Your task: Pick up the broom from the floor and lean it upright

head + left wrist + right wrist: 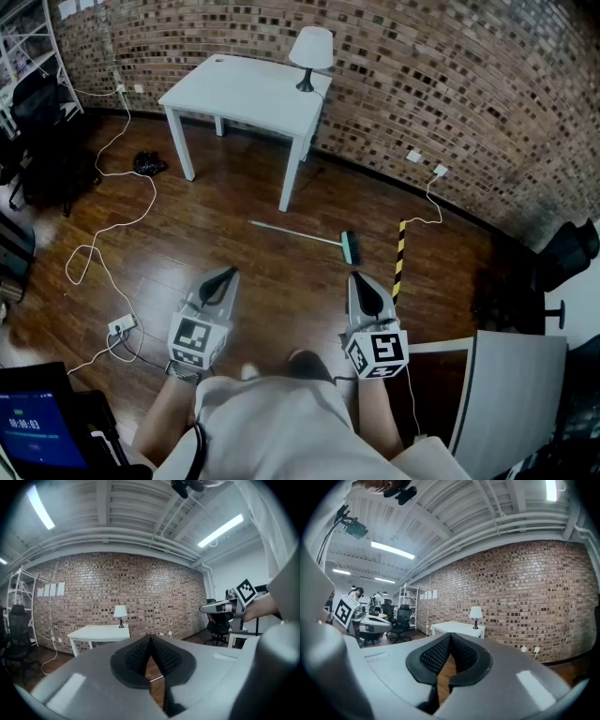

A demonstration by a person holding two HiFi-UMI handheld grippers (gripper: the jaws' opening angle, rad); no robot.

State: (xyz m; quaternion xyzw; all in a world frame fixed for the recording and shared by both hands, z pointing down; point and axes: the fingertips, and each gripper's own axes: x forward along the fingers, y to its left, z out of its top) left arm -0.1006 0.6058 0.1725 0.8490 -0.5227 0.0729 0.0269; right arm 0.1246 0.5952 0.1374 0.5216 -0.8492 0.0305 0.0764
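Dark wooden flooring (234, 202) in a brick-walled room is seen from above. The broom (300, 234) is laid flat on it just off the white table (246, 89), on the side nearer the person. Its slim handle end is placed near the foot of the table's nearest leg, and its greenish head is turned away from the table. A yellow-and-black striped bar (399, 258) is laid on the boards just beside the broom head, further from the table. Both tools are held low, short of the broom and further still from the table. The left gripper (228, 273) and the right gripper (357, 277) are each shown with jaws pressed together and nothing between them. A white lamp (310, 52) is stood at the table's far edge, against the brick wall (450, 84). A white cable (112, 239) is trailed across the floor to the table's left in the head view.
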